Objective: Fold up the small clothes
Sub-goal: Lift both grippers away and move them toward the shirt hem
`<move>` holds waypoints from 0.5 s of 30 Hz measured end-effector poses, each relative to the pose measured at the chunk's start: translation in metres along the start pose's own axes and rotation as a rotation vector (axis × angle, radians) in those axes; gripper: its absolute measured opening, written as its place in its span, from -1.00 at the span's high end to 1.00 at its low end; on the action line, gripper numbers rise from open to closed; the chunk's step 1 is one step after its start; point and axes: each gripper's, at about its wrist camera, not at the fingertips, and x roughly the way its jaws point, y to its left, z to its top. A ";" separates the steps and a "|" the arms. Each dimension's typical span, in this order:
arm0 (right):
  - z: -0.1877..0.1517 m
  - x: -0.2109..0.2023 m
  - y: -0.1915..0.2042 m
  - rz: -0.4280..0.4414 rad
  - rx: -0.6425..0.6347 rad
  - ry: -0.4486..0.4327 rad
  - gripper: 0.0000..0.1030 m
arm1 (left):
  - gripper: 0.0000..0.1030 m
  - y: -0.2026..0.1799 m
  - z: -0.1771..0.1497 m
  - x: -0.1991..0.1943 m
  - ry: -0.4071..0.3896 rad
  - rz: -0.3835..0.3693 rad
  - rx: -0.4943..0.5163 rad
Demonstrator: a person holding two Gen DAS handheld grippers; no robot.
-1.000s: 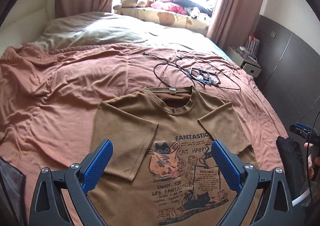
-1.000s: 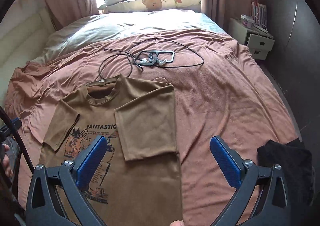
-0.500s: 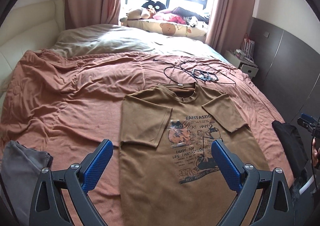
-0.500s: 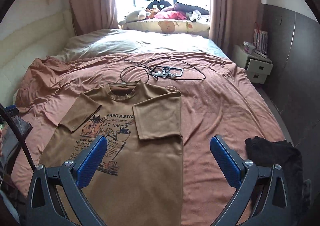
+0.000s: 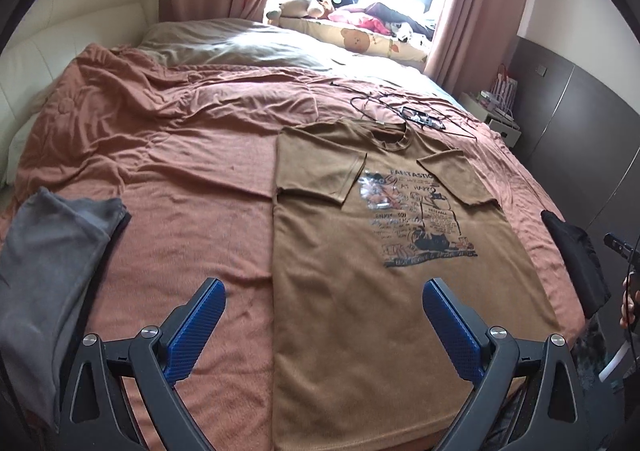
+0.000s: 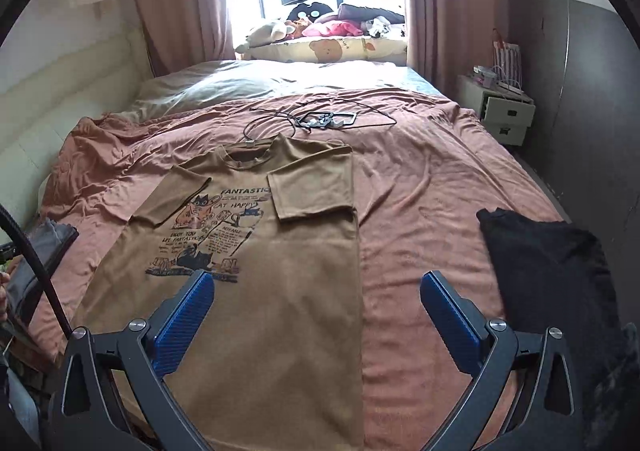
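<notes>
A brown T-shirt (image 5: pixel 360 291) with a cat print lies flat on the rust-coloured bedspread (image 5: pixel 180 179), both sleeves folded inward over the chest. In the right wrist view the same T-shirt (image 6: pixel 280 291) runs from the collar down to the near bed edge. My left gripper (image 5: pixel 322 305) hovers open above the shirt's lower left part, holding nothing. Over the shirt's lower right edge my right gripper (image 6: pixel 316 297) is open too, its blue pads (image 6: pixel 182 325) wide apart.
A grey garment (image 5: pixel 48 271) lies at the bed's left edge and a black garment (image 6: pixel 552 271) at its right edge. A black cable with a small device (image 6: pixel 324 119) rests beyond the collar. Pillows and toys (image 6: pixel 320 35) line the window; a nightstand (image 6: pixel 504 111) stands right.
Both grippers have pulled back toward the foot of the bed and risen, so the whole shirt and the garments at both edges now show. The shirt has not moved.
</notes>
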 end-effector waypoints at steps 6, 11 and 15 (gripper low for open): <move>-0.027 -0.012 -0.004 0.019 0.001 0.018 -1.00 | -0.93 0.018 -0.045 -0.004 0.031 -0.028 -0.038; -0.053 -0.008 -0.017 0.050 0.041 0.061 -1.00 | -0.88 0.030 -0.074 -0.005 0.038 -0.041 -0.070; -0.073 0.000 -0.032 0.071 0.096 0.084 -1.00 | -0.72 0.041 -0.095 0.000 0.058 -0.051 -0.102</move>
